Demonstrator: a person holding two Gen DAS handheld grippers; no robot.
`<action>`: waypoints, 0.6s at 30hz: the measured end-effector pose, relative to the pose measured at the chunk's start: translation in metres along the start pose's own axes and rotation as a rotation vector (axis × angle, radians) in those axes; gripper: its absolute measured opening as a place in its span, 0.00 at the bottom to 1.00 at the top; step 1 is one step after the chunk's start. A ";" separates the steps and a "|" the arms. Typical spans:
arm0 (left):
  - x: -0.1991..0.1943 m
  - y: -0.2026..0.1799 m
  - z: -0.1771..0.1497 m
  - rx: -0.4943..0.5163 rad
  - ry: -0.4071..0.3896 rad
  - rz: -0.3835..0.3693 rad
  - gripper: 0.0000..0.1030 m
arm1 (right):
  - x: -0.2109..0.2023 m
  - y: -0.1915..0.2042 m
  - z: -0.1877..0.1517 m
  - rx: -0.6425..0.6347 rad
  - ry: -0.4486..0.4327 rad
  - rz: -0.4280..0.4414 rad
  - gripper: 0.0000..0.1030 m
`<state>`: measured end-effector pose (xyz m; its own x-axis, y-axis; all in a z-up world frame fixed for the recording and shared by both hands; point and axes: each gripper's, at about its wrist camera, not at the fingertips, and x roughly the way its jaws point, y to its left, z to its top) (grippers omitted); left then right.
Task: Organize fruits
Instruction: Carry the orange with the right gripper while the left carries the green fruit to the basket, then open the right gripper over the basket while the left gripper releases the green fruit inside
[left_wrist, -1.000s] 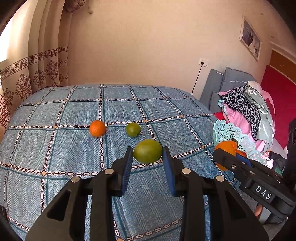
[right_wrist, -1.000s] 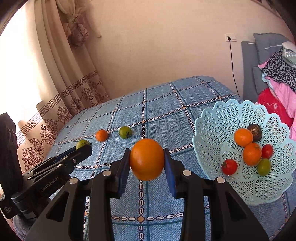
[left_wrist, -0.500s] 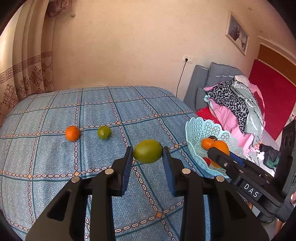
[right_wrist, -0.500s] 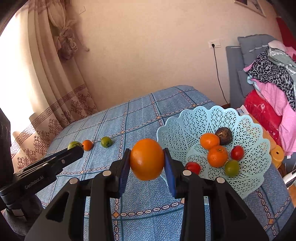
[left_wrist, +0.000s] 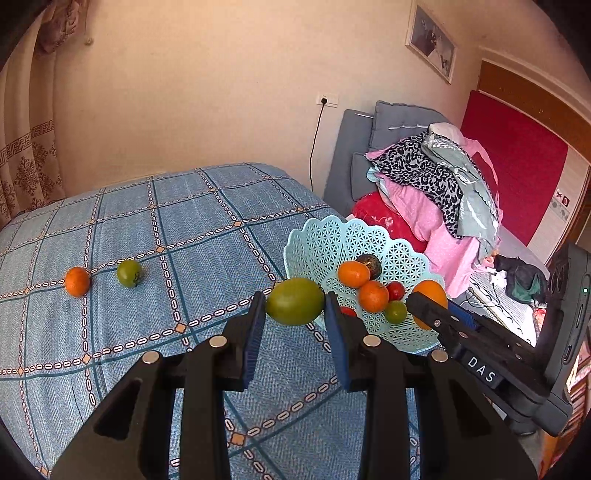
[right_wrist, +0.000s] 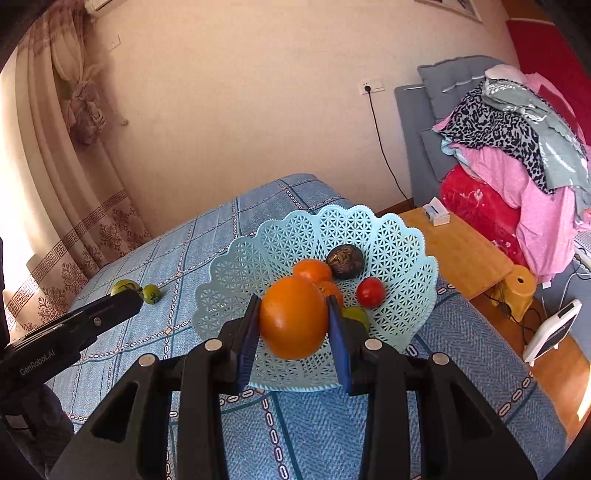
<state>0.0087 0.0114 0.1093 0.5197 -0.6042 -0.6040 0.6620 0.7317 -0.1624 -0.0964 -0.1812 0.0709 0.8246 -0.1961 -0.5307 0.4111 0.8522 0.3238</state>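
1. Far left of the blue checked bedspread (left_wrist: 155, 221): a small orange (left_wrist: 77, 281) and a green tomato (left_wrist: 128, 273) lie side by side, loose, well apart from the basket.
2. L gripper (left_wrist: 295, 310): jaws clamped on a green lemon-shaped fruit (left_wrist: 294, 306), long axis across the jaws. It hangs over the bedspread just short of the basket's near-left rim; basket lies ahead and to the R.
3. Light-blue lattice basket (right_wrist: 399, 236) sits at the bed's R edge, several fruits already in.
4. R gripper (right_wrist: 293, 325): jaws clamped on a big orange (right_wrist: 293, 323), already over the near rim, so R looks nearer to dropping first.
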 end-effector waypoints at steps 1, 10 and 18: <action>0.002 -0.004 0.000 0.008 0.001 -0.008 0.32 | 0.000 -0.004 0.000 0.006 -0.002 -0.005 0.34; 0.025 -0.030 0.005 0.069 0.023 -0.060 0.32 | -0.003 -0.020 -0.003 0.001 -0.018 -0.054 0.34; 0.042 -0.044 0.001 0.090 0.058 -0.076 0.32 | -0.005 -0.026 -0.003 0.001 -0.032 -0.076 0.35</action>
<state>0.0023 -0.0465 0.0921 0.4364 -0.6355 -0.6369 0.7453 0.6519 -0.1398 -0.1127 -0.2015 0.0632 0.8032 -0.2752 -0.5284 0.4728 0.8341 0.2843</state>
